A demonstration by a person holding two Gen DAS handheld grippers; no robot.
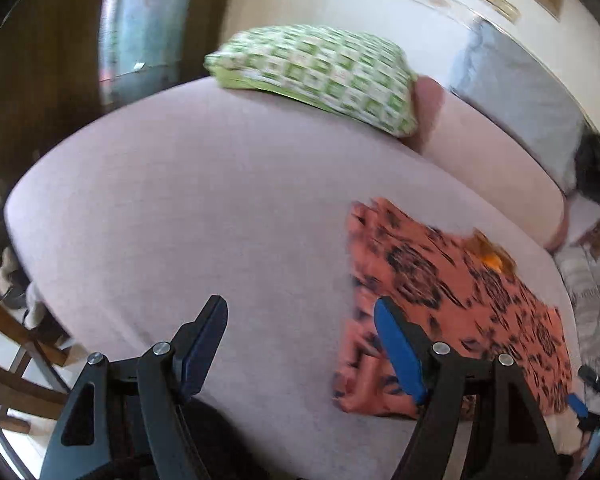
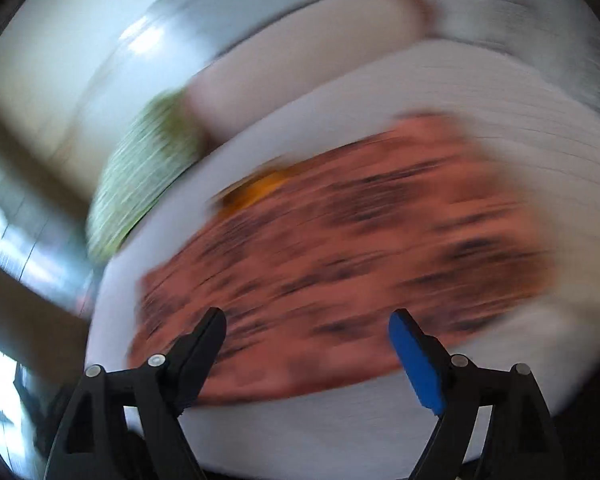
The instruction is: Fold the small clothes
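Note:
A small orange garment with a black print lies flat on the pale pink bed sheet, an orange patch near its far edge. My left gripper is open and empty, above the sheet at the garment's left edge. The right wrist view is motion-blurred; the same garment fills its middle. My right gripper is open and empty, above the garment's near edge. The tip of the right gripper also shows at the lower right of the left wrist view.
A green-and-white checked pillow lies at the far side of the bed, with a pink pillow beside it. A grey blanket lies along the wall. Wooden furniture stands off the bed's left edge. Folded pale cloth lies at right.

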